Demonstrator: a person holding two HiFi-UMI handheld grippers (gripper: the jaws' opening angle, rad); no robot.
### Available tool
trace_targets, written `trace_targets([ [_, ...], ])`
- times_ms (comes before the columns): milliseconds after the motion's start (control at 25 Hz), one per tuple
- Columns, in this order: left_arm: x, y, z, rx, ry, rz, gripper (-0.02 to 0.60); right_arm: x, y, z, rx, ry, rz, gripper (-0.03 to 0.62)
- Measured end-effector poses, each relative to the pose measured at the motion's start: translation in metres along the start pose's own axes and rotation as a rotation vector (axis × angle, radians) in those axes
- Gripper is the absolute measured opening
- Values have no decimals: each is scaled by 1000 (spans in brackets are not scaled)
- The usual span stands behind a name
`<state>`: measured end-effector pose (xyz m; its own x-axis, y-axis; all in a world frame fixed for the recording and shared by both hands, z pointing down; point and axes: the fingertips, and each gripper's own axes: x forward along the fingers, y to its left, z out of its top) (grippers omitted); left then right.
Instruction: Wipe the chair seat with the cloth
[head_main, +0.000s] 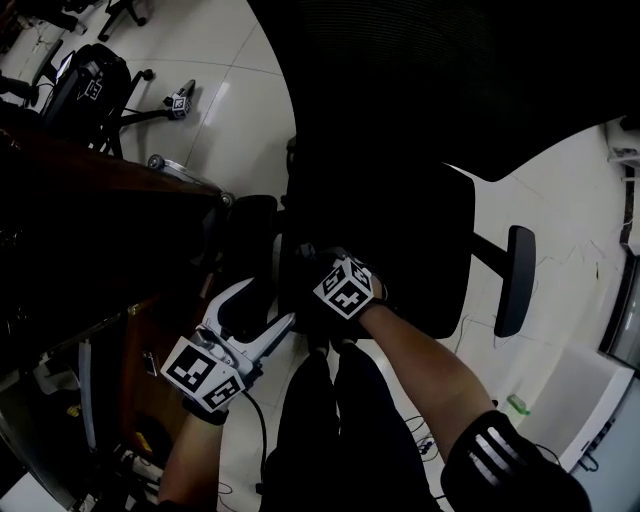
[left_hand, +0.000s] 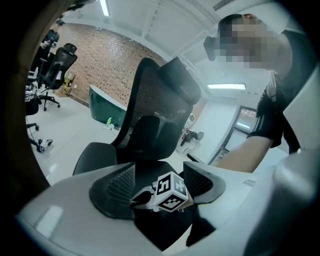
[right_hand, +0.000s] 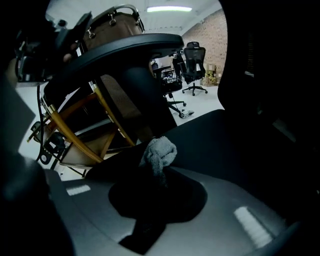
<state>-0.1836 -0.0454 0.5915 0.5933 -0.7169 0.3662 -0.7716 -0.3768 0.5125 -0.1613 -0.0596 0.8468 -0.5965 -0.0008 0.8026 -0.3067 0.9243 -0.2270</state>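
R gripper (right_hand: 157, 175): clenched on the cloth. Dark jaws pinch its lower part. Checkered marker cube (head_main: 348, 290) on top.
Cloth: small grey terry cloth (right_hand: 160, 151), bunched into a soft fuzzy knot. Sticks out past the jaw tips at 12 o'clock, right by the seat edge; contact w/ seat can't be told.
Seat: black padded chair seat (head_main: 410, 240), matte, rounded corners. In head view R gripper sits at its 7 o'clock edge.
L gripper (left_hand: 159, 181): released, nothing held. Two black ribbed pads (left_hand: 117, 184) wide apart, smooth white plastic body. At 8 o'clock of R gripper in head view.
Backrest: black mesh backrest (left_hand: 155, 100), curved, see-through weave.
Armrest: black oblong armrest pad (head_main: 515, 280), 3 o'clock of seat.
Floor: glossy white tiles (head_main: 225, 95).
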Motion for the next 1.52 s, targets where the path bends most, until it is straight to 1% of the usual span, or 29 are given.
trace_targets([
  [240, -7, -2, -5, 7, 15, -10, 325, -6, 58, -33, 51, -7, 55, 50],
  [480, -5, -6, -1, 38, 23, -21, 325, -11, 98, -55, 98, 15, 107, 49],
  [600, -3, -11, 1, 43, 25, -31, 325, -18, 111, -57, 80, 24, 121, 51],
  [720, -4, -12, -3, 38, 33, -30, 325, -21, 122, -48, 70, -9, 124, 51],
  [840, -4, -9, -12, 27, 53, -19, 325, -12, 131, -51, 48, 18, 122, 51],
  [960, -1, -15, -19, 23, 77, -32, 327, -7, 131, -54, 8, 26, 108, 51],
  [1040, 1, -20, -23, 26, 95, -46, 327, -10, 130, -57, 2, 23, 109, 49],
  [1120, 5, -24, -27, 31, 110, -59, 327, -16, 125, -68, 6, 39, 104, 49],
  [1200, 11, -29, -28, 36, 122, -70, 327, -25, 117, -88, 16, 68, 89, 50],
  [1400, 32, -48, -25, 52, 148, -106, 327, -59, 86, -159, 57, 149, 25, 49],
  [1520, 44, -64, -26, 55, 162, -138, 327, -90, 60, -197, 117, 181, -33, 49],
])
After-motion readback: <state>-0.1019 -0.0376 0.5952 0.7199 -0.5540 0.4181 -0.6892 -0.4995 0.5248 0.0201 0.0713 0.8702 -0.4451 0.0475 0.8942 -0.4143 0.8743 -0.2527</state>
